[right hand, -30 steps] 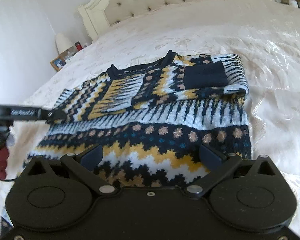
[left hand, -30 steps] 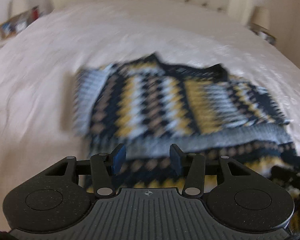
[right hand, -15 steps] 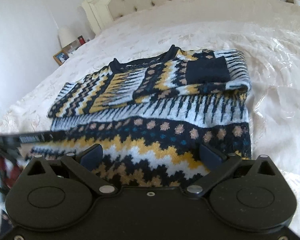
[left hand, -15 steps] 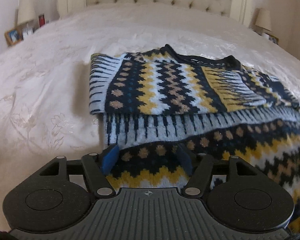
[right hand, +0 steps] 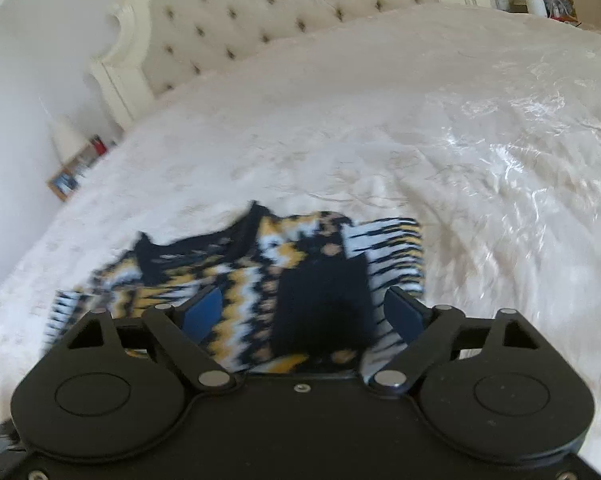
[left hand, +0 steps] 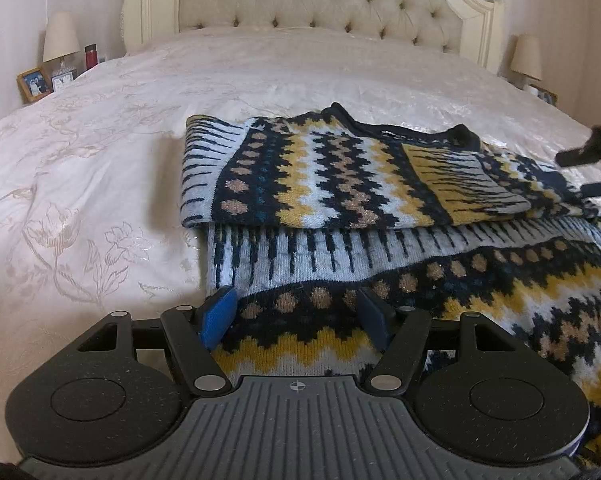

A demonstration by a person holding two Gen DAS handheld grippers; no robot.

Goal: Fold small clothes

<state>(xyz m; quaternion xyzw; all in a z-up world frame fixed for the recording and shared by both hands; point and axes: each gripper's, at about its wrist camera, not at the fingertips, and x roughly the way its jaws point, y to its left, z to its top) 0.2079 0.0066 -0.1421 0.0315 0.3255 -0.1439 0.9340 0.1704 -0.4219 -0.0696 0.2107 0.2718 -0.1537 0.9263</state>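
Note:
A knitted sweater [left hand: 340,184] patterned in navy, yellow, white and tan lies on the white bedspread [left hand: 100,168], both sleeves folded across its chest. My left gripper [left hand: 296,312] is open, low over the sweater's lower left part, empty. My right gripper [right hand: 304,312] is open and empty, over the sweater's upper right part [right hand: 320,280], where a navy cuff lies; this view is blurred. The right gripper's fingers [left hand: 592,148] show at the right edge of the left wrist view.
A cream tufted headboard [left hand: 312,4] stands at the far end of the bed. A nightstand with a lamp [left hand: 60,40] and a photo frame [left hand: 34,84] is at the left, another lamp [left hand: 526,56] at the right. Bedspread stretches wide around the sweater.
My right gripper has moved forward from the hem to the sweater's upper part, its jaws somewhat narrower. My left gripper has swung left and drawn back to the lower left part, jaws wider.

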